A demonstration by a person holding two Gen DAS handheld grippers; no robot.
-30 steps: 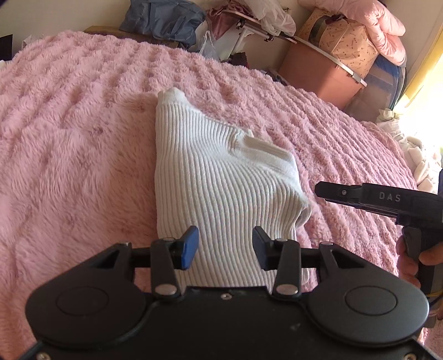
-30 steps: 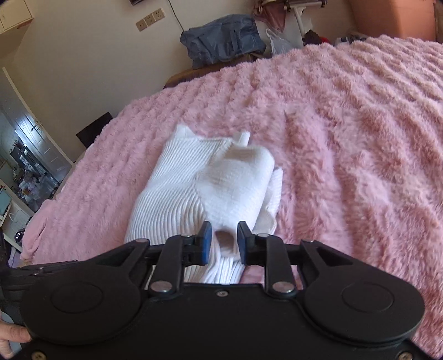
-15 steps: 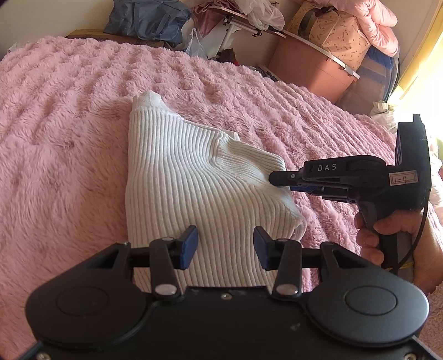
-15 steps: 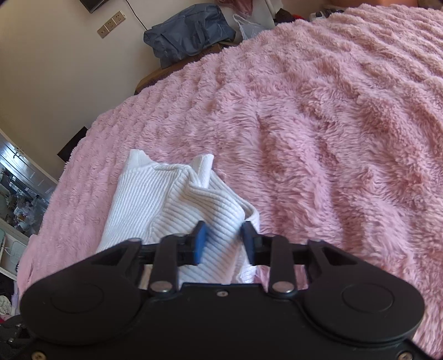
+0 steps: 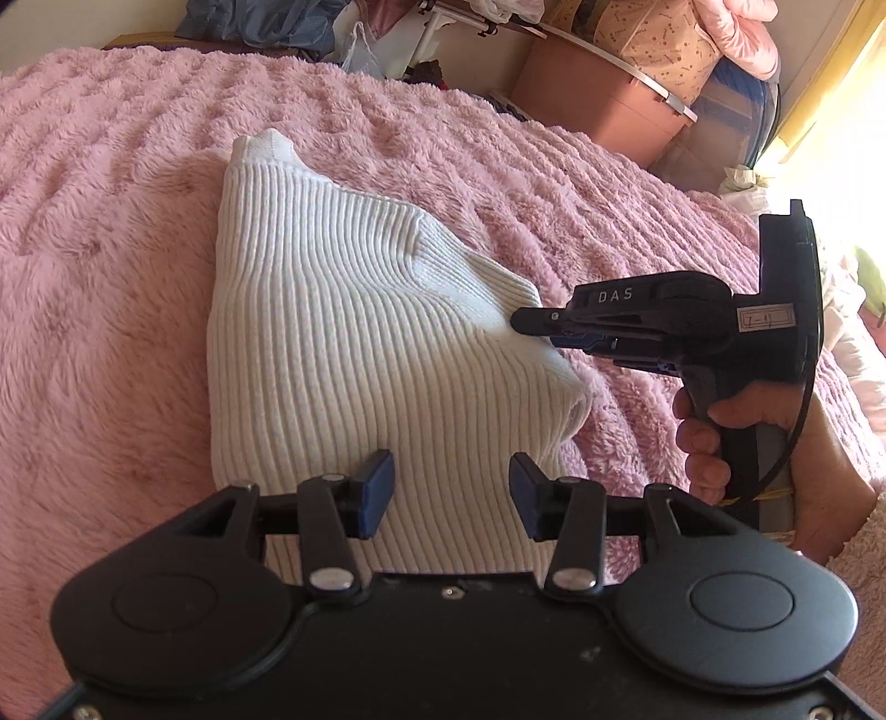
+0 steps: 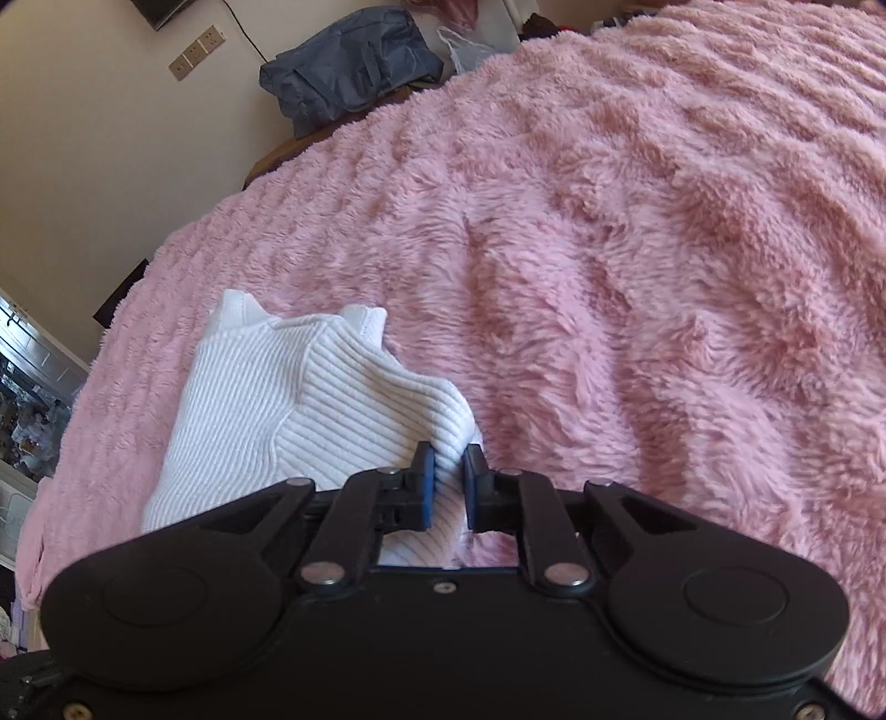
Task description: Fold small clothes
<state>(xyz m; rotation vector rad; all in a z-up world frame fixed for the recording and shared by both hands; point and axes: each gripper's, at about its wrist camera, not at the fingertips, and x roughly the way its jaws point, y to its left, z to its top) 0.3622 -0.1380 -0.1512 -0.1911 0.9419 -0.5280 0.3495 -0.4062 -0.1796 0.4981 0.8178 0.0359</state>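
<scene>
A white ribbed knit garment (image 5: 354, 354) lies partly folded on the pink fluffy blanket (image 5: 99, 266). My left gripper (image 5: 451, 487) is open and empty, its fingers just above the garment's near edge. My right gripper (image 6: 447, 479) is shut on the garment's right edge (image 6: 354, 410). In the left wrist view the right gripper (image 5: 534, 324) pinches the garment's right side, lifting a ridge in the cloth. A cuff (image 5: 266, 149) sticks out at the garment's far end.
The pink blanket (image 6: 664, 277) spreads wide to the right of the garment. Beyond the bed's far edge are a brown storage box (image 5: 598, 105), a navy bag (image 6: 354, 66) and piled bedding. A wall with sockets (image 6: 196, 52) stands at the back left.
My right gripper moved in from the right, closed on the garment's right edge and pulled it up. The left gripper stayed open over the near edge.
</scene>
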